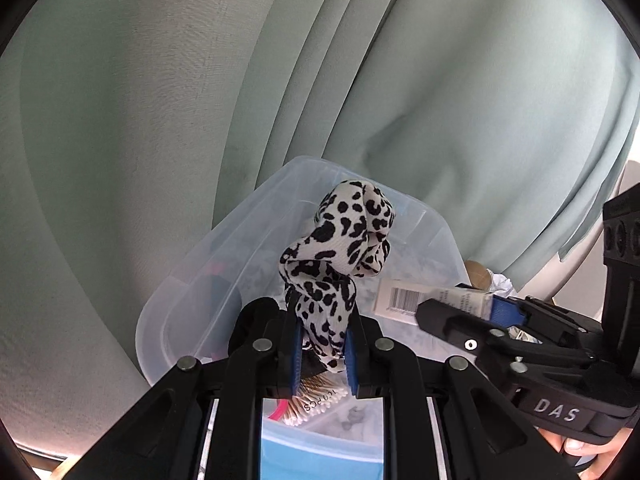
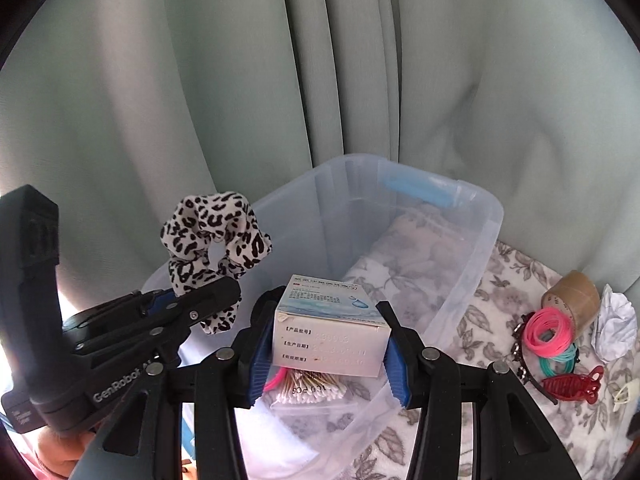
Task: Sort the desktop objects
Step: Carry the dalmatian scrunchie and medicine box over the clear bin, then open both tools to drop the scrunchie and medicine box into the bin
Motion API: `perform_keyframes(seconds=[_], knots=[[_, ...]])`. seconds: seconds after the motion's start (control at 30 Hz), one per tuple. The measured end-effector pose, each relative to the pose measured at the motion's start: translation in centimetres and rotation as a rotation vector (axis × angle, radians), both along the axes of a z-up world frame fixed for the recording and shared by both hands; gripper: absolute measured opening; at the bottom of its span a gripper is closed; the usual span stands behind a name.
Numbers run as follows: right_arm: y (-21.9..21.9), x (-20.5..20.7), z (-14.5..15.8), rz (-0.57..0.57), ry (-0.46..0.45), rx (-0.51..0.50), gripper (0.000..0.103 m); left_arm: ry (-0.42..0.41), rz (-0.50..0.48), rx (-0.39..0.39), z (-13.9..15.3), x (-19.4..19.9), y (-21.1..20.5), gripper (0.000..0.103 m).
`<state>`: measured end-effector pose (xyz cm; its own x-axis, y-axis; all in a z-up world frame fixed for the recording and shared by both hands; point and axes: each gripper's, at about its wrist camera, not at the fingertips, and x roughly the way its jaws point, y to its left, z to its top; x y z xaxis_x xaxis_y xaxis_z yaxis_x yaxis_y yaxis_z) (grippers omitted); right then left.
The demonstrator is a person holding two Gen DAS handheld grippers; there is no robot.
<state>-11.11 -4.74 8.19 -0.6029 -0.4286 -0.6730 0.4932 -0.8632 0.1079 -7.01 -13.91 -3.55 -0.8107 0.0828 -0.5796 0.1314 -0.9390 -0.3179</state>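
While the left hand-held gripper (image 1: 322,354) pinches the soft, light scrunchie (image 1: 340,248), I clamp the rigid box (image 2: 332,328) by its sides with the right hand-held gripper (image 2: 326,364).

left tongs (image 1: 323,354): black, blue ribbed pads, silver rivets | right tongs (image 2: 327,364): same, "DAS" lettering

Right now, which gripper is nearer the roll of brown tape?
Right. The right gripper, shut on the white box over the clear bin, sits beside the tape roll. The left gripper, holding the leopard scrunchie, is across the bin.
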Motion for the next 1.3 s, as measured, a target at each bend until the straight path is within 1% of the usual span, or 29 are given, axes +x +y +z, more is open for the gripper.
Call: perform_keyframes(seconds=[0.37,0.4,0.43,0.6,0.9,1.17,1.23,1.3], knots=[[-0.2,0.2,-0.1,-0.007,-0.037,-0.008,0.052,-0.007,-0.014,-0.020,-1.1,-1.0,0.5,0.018],[0.3,-3.0,-2.5,-0.031,-0.039,-0.013,0.052,-0.008,-0.014,-0.021,-1.1,-1.1,0.5,0.018],[0.6,-5.2,-4.2,-0.047,-0.040,-0.016,0.052,-0.009,-0.014,-0.023,-1.2,-1.1,0.6,0.018],[1.2,-5.8,-5.0,-0.046,-0.044,-0.003,0.052,-0.016,-0.015,-0.021,-1.6,-1.3,0.6,0.018],[3.5,-7.7,-6.5,-0.060,-0.047,0.013,0.052,-0.032,-0.014,-0.020,-2.3,-1.9,0.8,0.019],[5.9,-10.0,-8.6,-0.071,-0.050,0.020,0.052,-0.053,-0.016,-0.025,-3.0,-2.3,0.9,0.024],[6.4,-10.6,-9.3,-0.074,-0.049,0.019,0.052,-0.054,-0.014,-0.029,-3.2,-2.5,-0.8,0.025],[7.1,-10.9,-9.4,-0.076,-0.048,0.019,0.052,-0.056,-0.012,-0.033,-2.2,-3.5,-0.4,0.025]])
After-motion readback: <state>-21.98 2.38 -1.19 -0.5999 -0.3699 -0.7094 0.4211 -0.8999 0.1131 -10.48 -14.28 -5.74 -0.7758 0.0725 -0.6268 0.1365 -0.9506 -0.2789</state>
